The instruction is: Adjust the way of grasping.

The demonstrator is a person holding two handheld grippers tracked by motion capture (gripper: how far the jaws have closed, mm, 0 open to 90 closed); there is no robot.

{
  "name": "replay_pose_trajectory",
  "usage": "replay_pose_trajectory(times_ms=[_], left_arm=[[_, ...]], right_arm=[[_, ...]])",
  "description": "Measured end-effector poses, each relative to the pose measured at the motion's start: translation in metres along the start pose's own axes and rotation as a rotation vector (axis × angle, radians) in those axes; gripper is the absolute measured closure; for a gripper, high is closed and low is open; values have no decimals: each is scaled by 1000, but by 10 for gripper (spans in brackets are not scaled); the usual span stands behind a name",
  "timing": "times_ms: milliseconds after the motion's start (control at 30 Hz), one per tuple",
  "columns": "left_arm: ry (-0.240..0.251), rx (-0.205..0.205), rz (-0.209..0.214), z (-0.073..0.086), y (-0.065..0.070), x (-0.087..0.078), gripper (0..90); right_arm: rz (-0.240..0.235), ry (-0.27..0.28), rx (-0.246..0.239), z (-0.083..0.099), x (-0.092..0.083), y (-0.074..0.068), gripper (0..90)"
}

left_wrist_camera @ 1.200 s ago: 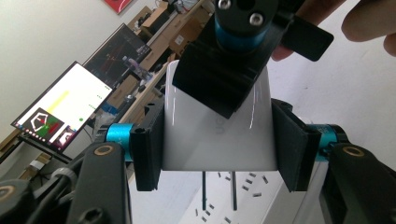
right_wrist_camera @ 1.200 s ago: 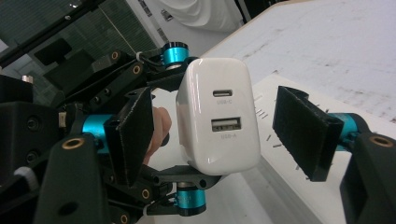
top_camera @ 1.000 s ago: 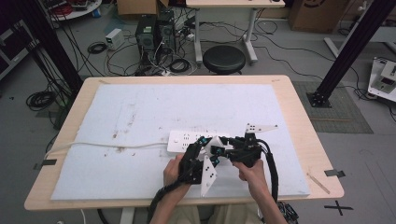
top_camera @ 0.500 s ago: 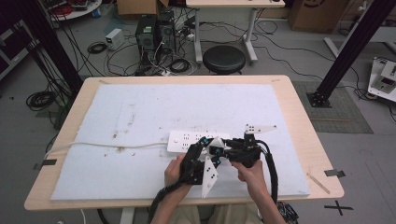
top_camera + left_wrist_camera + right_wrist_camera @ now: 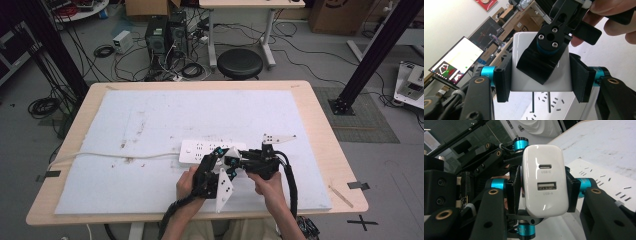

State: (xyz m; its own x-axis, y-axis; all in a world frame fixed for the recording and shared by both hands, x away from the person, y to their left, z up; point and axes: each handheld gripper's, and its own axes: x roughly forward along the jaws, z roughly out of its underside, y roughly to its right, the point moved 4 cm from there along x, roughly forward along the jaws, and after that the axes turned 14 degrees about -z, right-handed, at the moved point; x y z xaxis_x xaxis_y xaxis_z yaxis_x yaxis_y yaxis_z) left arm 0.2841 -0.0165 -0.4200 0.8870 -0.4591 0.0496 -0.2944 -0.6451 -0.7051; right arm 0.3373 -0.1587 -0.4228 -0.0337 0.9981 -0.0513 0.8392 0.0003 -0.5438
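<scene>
Both my grippers clamped on same white charger [image 5: 545, 181]: left gripper [image 5: 541, 77] squeezing its sides, right gripper [image 5: 544, 192] too. Charger just above power strip [image 5: 212, 149], prongs pointing down at it.

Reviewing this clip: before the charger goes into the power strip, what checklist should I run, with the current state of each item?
1. Charger gripped on both sides by the right hand-held gripper: ok.
2. Left hand-held gripper also closed on the charger: ok, both hold it, so one should probably release first.
3. Prongs straight and exposed: ok, two visible below the body.
4. Prongs over the power strip: ok, its slots lie beneath them.
5. Prongs lined up with one specific slot pair: cannot tell.
6. Power strip lying flat on the white mat: ok.
</scene>
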Motion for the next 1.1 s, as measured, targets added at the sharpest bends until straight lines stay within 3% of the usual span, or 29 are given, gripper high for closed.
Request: replay_pose_trajectory(times_ms=[333, 1100], left_arm=[[1, -20, 16, 1, -1, -1, 424], [6, -44, 52, 4, -2, 1, 415]], right_arm=[[-19, -4, -2, 0, -1, 1, 627], [14, -19, -11, 1, 1, 0, 632]])
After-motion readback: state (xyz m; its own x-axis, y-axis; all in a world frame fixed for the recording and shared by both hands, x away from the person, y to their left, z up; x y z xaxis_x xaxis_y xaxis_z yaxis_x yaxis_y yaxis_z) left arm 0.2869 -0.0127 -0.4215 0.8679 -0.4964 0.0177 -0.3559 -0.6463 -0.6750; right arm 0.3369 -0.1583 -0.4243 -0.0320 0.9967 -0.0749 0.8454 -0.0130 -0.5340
